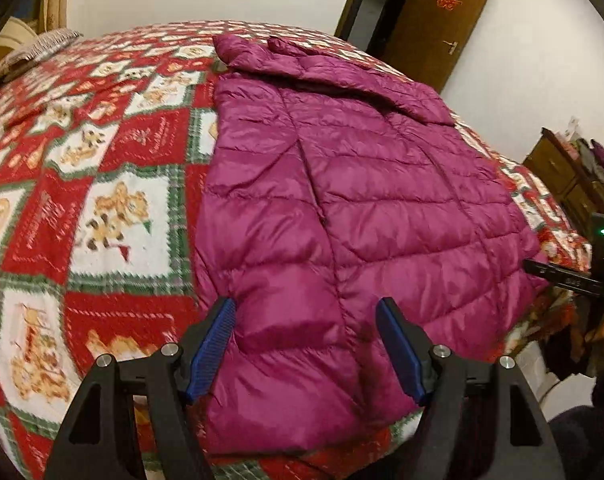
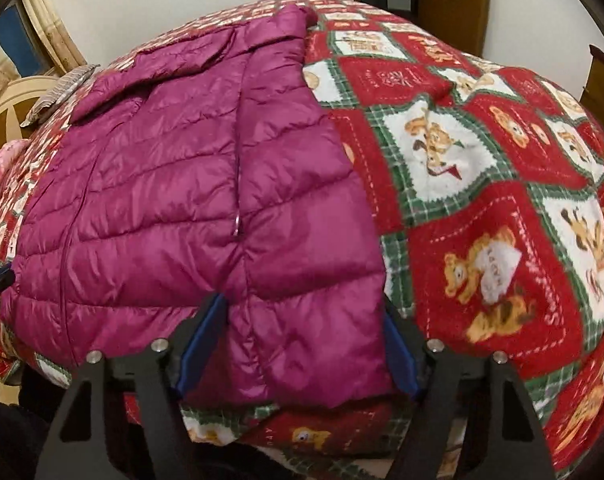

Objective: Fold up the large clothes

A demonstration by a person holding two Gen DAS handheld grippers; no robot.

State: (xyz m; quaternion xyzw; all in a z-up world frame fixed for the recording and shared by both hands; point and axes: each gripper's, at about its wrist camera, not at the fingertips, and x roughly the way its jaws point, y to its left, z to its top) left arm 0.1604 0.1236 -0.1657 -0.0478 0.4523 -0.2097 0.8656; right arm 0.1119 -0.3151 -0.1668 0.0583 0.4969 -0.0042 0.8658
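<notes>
A magenta quilted puffer jacket (image 1: 342, 200) (image 2: 161, 200) lies flat on a bed, front up and zipped, its hem toward me and its collar at the far end. My left gripper (image 1: 306, 308) hovers open over the hem's left part, and both blue pads (image 1: 211, 348) are clear of the fabric. My right gripper (image 2: 302, 304) stands wide at the hem's right corner, with that corner between its fingers; I see no pinch in the fabric. The right gripper's black body (image 1: 574, 276) also shows at the left wrist view's right edge.
A red, white and green Christmas blanket (image 1: 101, 160) (image 2: 482, 200) covers the bed. A grey pillow (image 1: 33, 52) lies at the far left corner. A brown door (image 1: 434, 20) and a wooden cabinet (image 1: 562, 176) stand beyond the bed's right side.
</notes>
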